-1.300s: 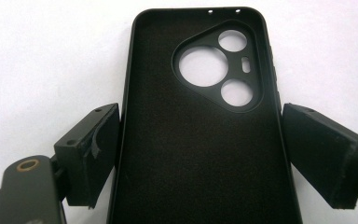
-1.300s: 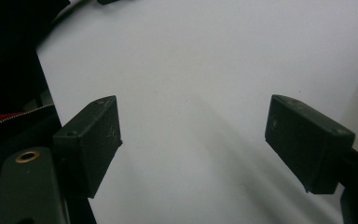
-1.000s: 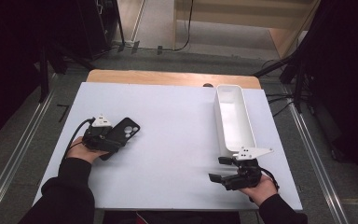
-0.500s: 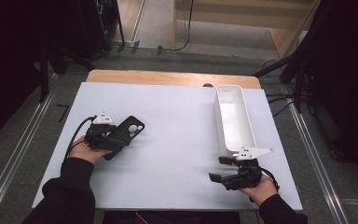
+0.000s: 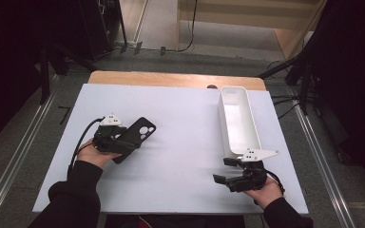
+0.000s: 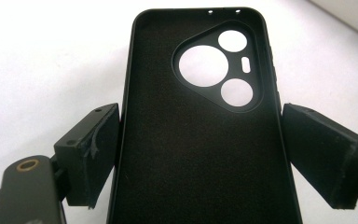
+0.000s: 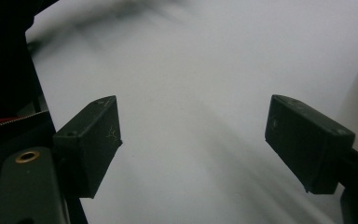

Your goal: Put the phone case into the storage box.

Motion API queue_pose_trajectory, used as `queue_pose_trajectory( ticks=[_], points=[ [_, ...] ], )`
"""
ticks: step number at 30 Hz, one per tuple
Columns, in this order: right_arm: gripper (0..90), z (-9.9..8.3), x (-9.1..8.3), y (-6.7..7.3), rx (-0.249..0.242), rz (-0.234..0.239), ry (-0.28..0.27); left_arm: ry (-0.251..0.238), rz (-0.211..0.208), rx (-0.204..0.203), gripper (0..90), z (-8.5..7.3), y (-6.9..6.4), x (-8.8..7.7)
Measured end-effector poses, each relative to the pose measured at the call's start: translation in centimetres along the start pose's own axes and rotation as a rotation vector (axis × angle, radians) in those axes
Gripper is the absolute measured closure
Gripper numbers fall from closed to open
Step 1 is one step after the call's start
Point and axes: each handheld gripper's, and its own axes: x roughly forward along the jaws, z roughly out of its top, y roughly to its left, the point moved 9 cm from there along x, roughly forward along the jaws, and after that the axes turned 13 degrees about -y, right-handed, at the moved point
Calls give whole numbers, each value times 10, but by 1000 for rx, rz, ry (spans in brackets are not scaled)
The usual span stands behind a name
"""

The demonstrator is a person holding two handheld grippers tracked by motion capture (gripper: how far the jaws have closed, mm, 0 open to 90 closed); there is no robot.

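Table centre: the white table point(image 5: 180, 156) lies bare between the two grippers; free passage.
Obstacle, 2 o'clock: white bin point(image 5: 238, 121), long side running 12 to 6 o'clock, near the right edge.
Obstacle, 9 o'clock: black phone case point(image 5: 135, 137) in the left gripper point(image 5: 119, 140).
Right gripper point(image 5: 228, 171): just beside the bin's near end; bare table between its parted jaws.
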Motion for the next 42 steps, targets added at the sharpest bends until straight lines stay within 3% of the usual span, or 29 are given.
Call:
queue_pose_trajectory(
  ticks=[12,22,42],
  points=[
    [167,2,1,1,1,-7,7,-18,-32,7,141,8,-25,11],
    [168,9,2,5,6,-17,7,-71,-42,-6,141,18,-49,21],
    [168,35,22,17,21,-70,-34,-209,16,-12,141,27,-76,30]
  ],
)
